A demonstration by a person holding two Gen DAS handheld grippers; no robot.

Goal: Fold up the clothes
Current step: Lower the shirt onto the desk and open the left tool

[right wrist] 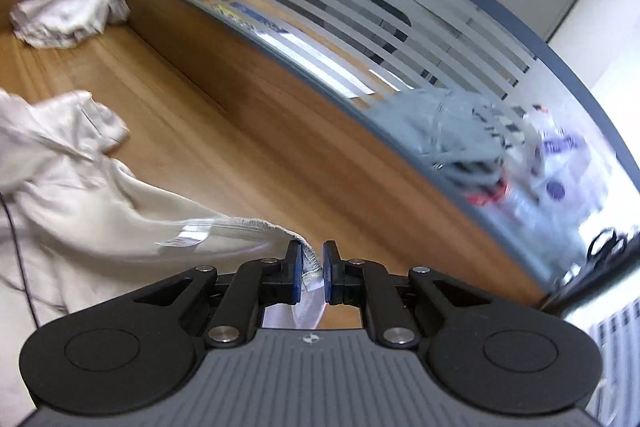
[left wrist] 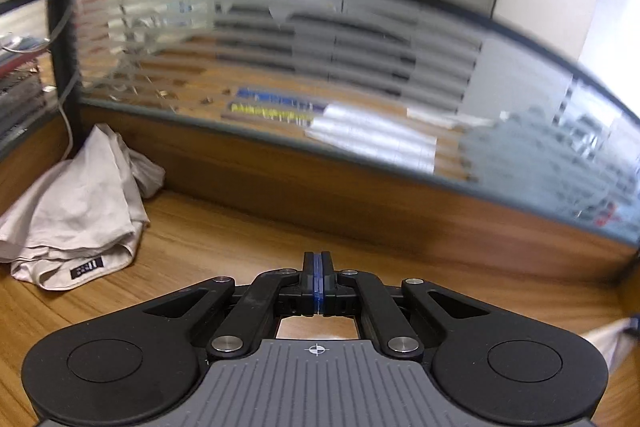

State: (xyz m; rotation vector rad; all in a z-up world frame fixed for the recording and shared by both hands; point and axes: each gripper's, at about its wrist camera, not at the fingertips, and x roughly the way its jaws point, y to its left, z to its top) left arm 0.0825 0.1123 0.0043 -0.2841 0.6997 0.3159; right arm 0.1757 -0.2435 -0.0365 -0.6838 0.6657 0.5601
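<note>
Stretching leftward from the right tongs, the pale beige fabric garment is running its long axis from the pinched hem out across the wooden table, its far part cut off by the picture's left edge and smeared by blur. The right tongs are gripping that hem between blue pads. The left tongs are pressed together, holding nothing. A second crumpled off-white cloth bundle is lying in the table's corner beside the striped glass partition.
</note>
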